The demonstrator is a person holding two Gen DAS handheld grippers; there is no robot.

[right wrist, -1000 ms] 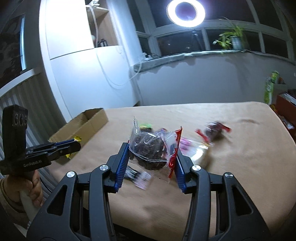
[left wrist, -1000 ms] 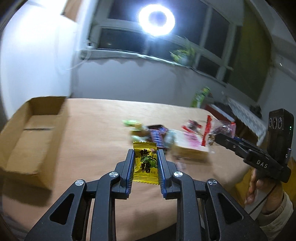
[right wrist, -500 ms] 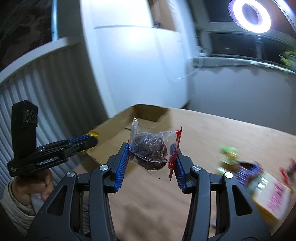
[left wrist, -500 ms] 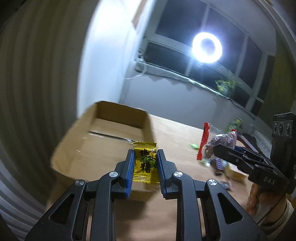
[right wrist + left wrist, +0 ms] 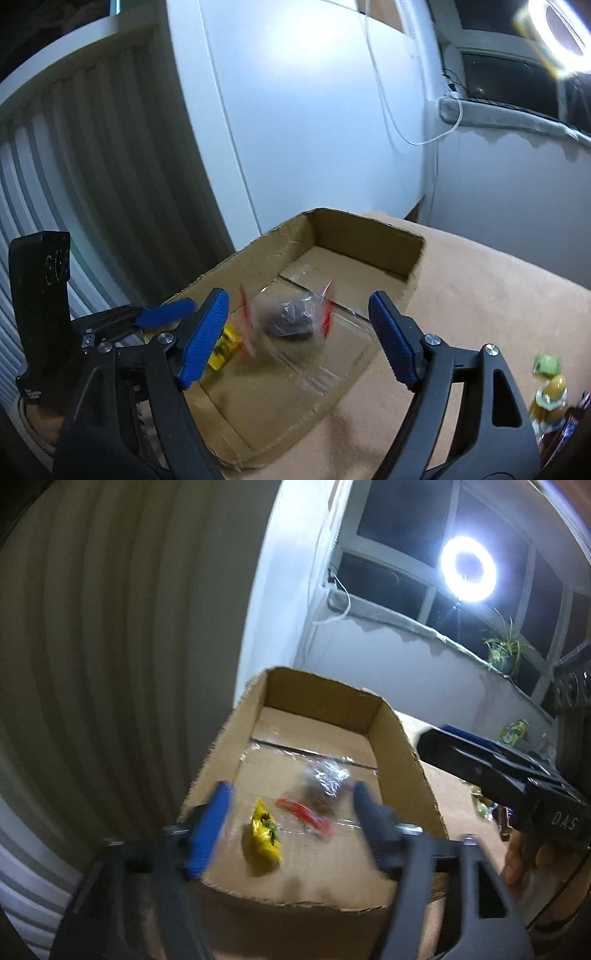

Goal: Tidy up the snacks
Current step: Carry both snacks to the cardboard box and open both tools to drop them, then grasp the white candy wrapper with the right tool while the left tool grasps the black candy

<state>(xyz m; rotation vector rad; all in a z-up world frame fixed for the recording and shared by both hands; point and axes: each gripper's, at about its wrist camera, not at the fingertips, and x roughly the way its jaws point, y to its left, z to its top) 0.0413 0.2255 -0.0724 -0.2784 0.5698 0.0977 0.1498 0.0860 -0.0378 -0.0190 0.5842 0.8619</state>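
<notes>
An open cardboard box (image 5: 391, 734) (image 5: 369, 236) stands at the table's left end. My left gripper (image 5: 291, 812) is open above the box's near part; a yellow candy packet (image 5: 264, 834) lies blurred below it inside the box. My right gripper (image 5: 299, 332) is open over the box; a clear bag with a dark snack and red edges (image 5: 291, 317) is blurred between its fingers, free of them. That bag (image 5: 325, 775) also shows in the left wrist view, in the box. The yellow packet (image 5: 223, 345) shows beside my right gripper's left finger.
A tan cloth covers the table (image 5: 480, 295). Several loose snacks (image 5: 550, 384) lie at the right. A white cabinet and a ribbed wall (image 5: 110, 166) stand close behind the box. A ring light (image 5: 467, 568) shines by the window.
Both grippers moved over the box and opened. The yellow packet and the clear bag left the fingers and dropped into the box.
</notes>
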